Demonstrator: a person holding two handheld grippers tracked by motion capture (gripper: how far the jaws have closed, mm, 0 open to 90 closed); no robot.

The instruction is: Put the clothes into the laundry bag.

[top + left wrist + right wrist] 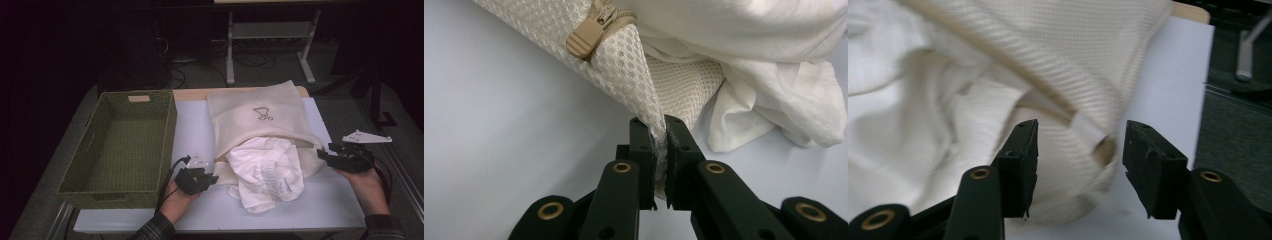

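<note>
A cream mesh zip bag [265,117] with a small dark logo lies on the white table top [195,130]. A crumpled white garment [267,172] spills out of its open near end. My left gripper [212,176] sits at the bag's near left corner. In the left gripper view it [660,137] is shut on the mesh edge [619,70], just below the tan zipper pull [586,35]. My right gripper [322,154] is at the bag's near right corner. Its jaws [1079,145] stand open, with the bag's corner [1088,55] between them and a gap on the right side.
A green woven basket [167,140] stands empty at the left, against the white top. Bare white surface [310,205] runs along the near edge in front of the garment. Beyond the table are a grey floor, cables and a white table frame [270,30].
</note>
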